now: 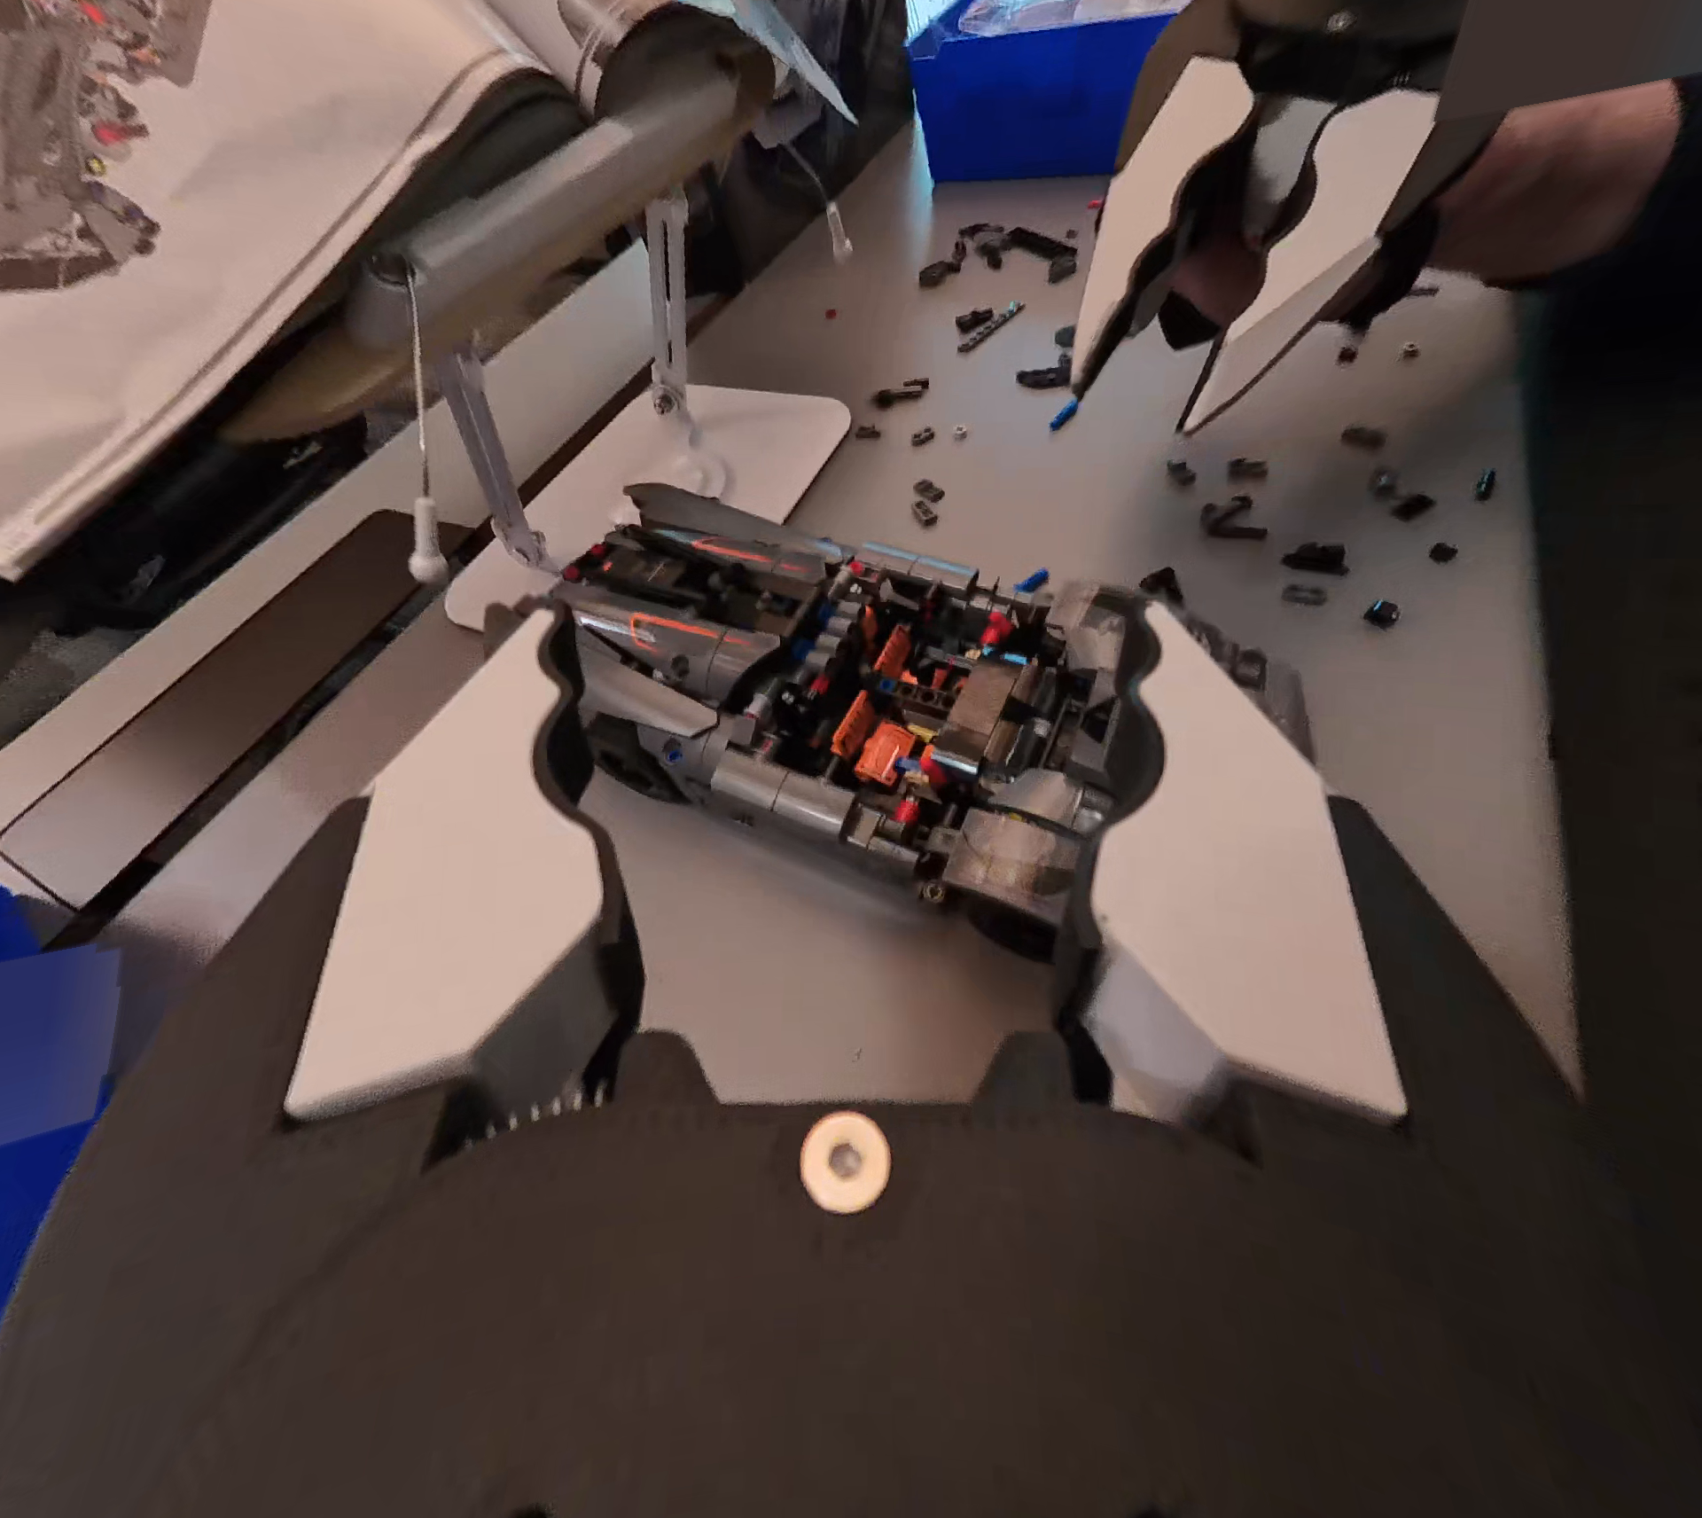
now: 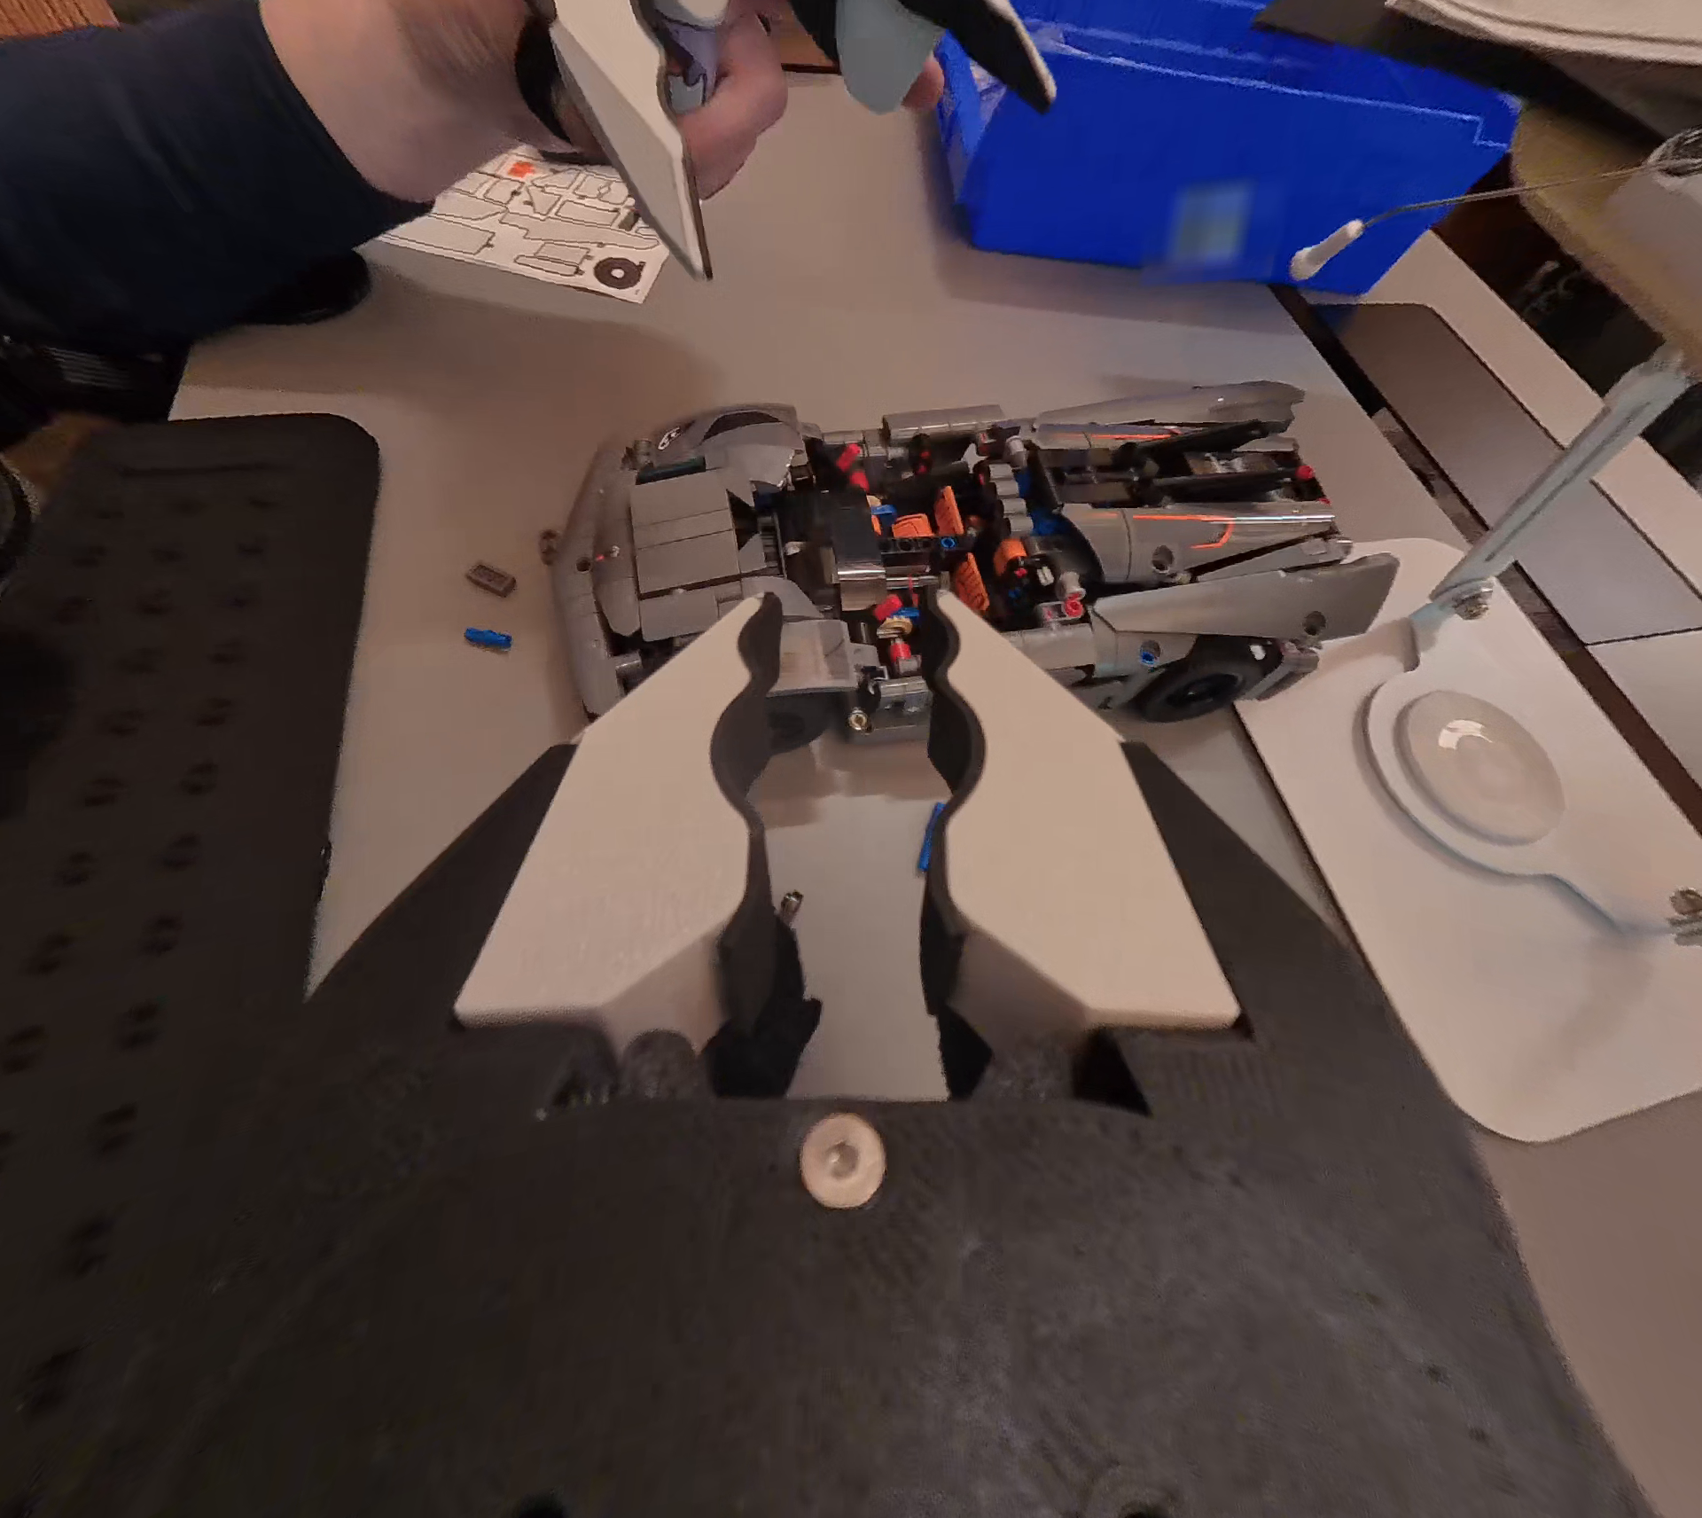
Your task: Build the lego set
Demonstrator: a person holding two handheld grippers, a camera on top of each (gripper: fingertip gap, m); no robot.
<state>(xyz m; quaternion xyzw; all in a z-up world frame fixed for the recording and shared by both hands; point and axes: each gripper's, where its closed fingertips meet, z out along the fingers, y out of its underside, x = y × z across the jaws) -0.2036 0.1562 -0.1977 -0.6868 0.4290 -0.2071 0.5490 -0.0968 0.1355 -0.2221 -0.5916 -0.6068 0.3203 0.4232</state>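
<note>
The left hand-held gripper point(image 1: 843, 663) fills the foreground of its view, its fingers spread wide apart and empty, framing the car point(image 1: 829, 718) that sits on the grey tabletop point(image 1: 810, 985) between and just beyond the tips. The car is a half-built lego model: grey curved body panels with thin orange stripes on the rear part, an open middle showing black beams, orange parts, red and blue pins, and black wheels underneath. In the right wrist view the car point(image 2: 967, 553) lies lengthwise across the tabletop point(image 2: 829, 331), with a stepped grey hood at its left end.

The right hand-held gripper point(image 2: 852, 626) hangs over the car's near side with its fingers apart; nothing is gripped between the tips. A small blue pin point(image 2: 930, 833) shows by the inner edge of one finger; whether it touches that finger cannot be told. From the left view, the right hand-held gripper point(image 1: 1133, 414) has a blue pin point(image 1: 1064, 414) at one fingertip.

Loose black pieces point(image 1: 1289, 525) are scattered on the tabletop beyond the car. A blue bin point(image 2: 1197, 147) stands farther back, a sticker sheet point(image 2: 543, 230) lies near it, and a booklet point(image 1: 230, 184) rests on a stand point(image 1: 737, 442) beside the car.
</note>
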